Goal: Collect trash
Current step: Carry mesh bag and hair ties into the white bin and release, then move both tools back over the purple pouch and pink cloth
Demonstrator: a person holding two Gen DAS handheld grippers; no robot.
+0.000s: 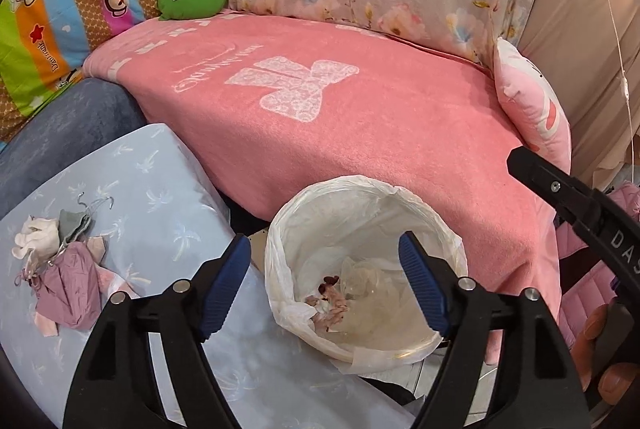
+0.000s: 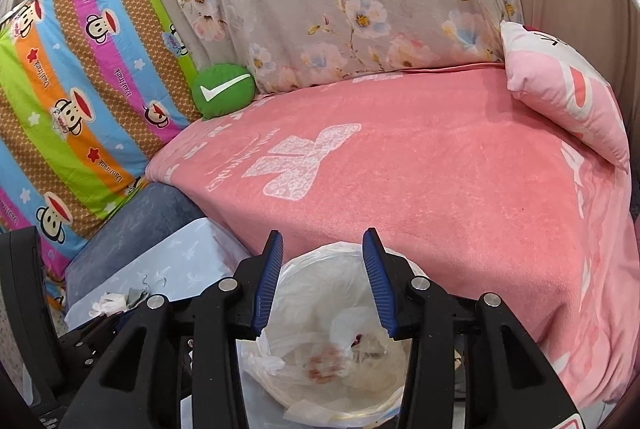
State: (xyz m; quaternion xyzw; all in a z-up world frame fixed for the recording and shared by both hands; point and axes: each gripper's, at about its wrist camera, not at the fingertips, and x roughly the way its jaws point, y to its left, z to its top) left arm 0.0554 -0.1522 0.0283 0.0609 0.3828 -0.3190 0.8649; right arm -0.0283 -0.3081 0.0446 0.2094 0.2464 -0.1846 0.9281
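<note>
Trash bin [image 1: 366,269] with white plastic liner stands upright on the floor, mouth facing up, just beside the near edge of the bed's pink blanket [image 1: 360,117]. It is round, so no long axis can be told. Crumpled wrappers and reddish scraps [image 1: 330,299] lie at its bottom. Left gripper [image 1: 324,285] hangs over the bin, jaws spread wide, nothing between them. Right gripper [image 2: 320,285] also over the bin mouth, jaws partly apart, empty. Small pile of clothes [image 1: 60,261] lies left on the light blue sheet [image 1: 160,197].
</note>
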